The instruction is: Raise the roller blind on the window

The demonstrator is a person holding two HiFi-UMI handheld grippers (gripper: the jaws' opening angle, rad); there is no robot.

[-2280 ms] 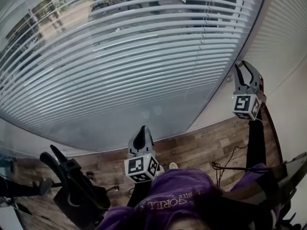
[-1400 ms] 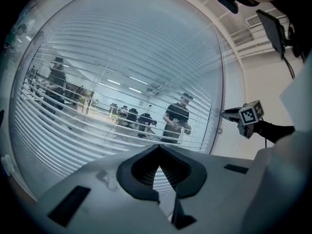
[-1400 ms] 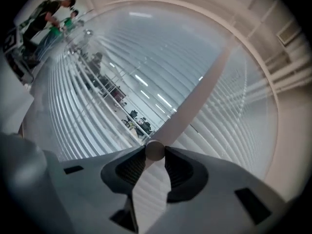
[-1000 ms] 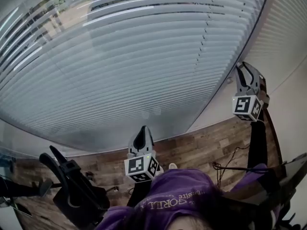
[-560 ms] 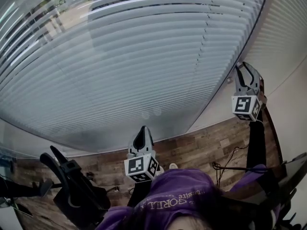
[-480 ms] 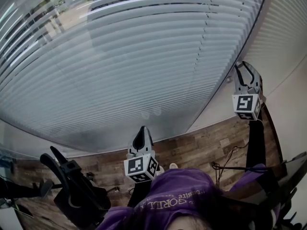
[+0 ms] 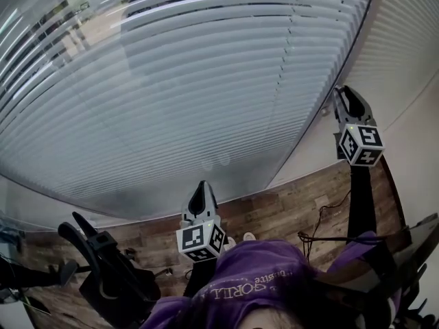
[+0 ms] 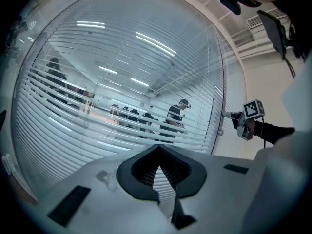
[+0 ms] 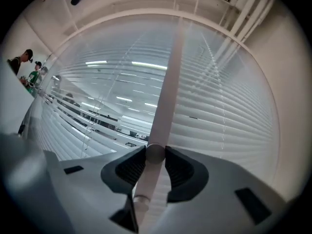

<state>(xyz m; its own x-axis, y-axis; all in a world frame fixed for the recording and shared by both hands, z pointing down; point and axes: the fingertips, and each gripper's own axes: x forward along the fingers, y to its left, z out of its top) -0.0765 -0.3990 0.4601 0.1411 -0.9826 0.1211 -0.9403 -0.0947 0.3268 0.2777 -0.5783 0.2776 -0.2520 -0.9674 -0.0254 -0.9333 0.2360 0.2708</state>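
Observation:
A slatted white blind [image 7: 192,81] covers the big window in front of me, hanging down over its full height. My right gripper [image 7: 341,96] is raised at the blind's right edge. In the right gripper view its pads [image 9: 131,165] are shut on a thin white wand [image 9: 168,82] that hangs from the top of the blind. My left gripper [image 7: 200,189] is lower, at the middle, pointing at the slats [image 8: 97,82] and apart from them. Its jaws [image 8: 158,150] are shut on nothing. The left gripper view shows the right gripper [image 8: 228,115] off to the right.
A dark office chair [image 7: 103,273] stands at lower left on the wooden floor [image 7: 288,211]. Cables [image 7: 322,235] trail on the floor at right. A pale wall [image 7: 411,81] and a second blind [image 9: 234,106] lie to the right. People [image 8: 175,116] move beyond the glass.
My right gripper has twisted round the wand, so its marker cube now shows two faces. The left gripper has stayed where it was.

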